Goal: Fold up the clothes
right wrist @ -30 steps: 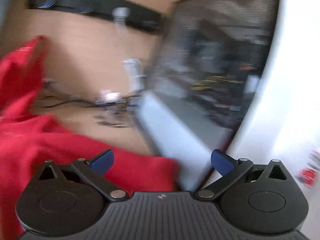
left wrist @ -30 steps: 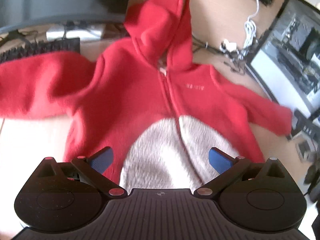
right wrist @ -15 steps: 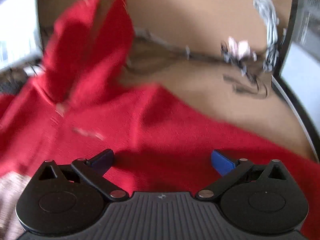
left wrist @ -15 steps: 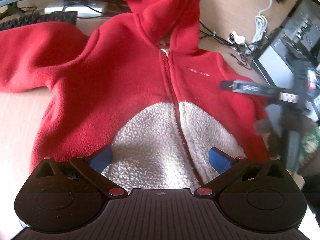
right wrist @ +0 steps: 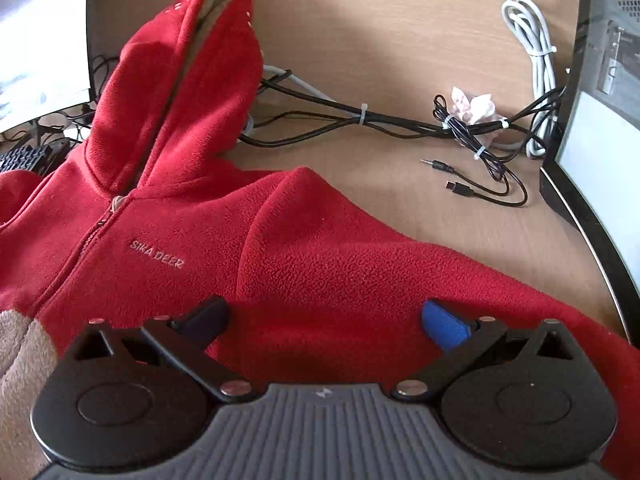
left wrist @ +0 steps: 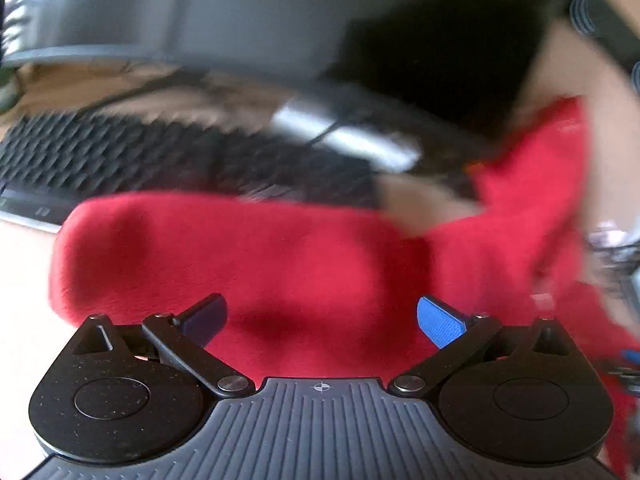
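A red hooded jacket (right wrist: 304, 248) is seen spread flat on the wooden desk (right wrist: 392, 28), hood at 11 o'clock, cables (right wrist: 460, 132) at 2 o'clock, w/ right gripper (right wrist: 324, 320) and left gripper (left wrist: 322, 318) each held above a sleeve, jaws spread wide, nothing grasped.

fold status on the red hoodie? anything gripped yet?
Done: red hoodie lies spread, zipped, on the desk. In hand: nothing; left gripper open over one sleeve, right gripper open over the other. Left: every fold.
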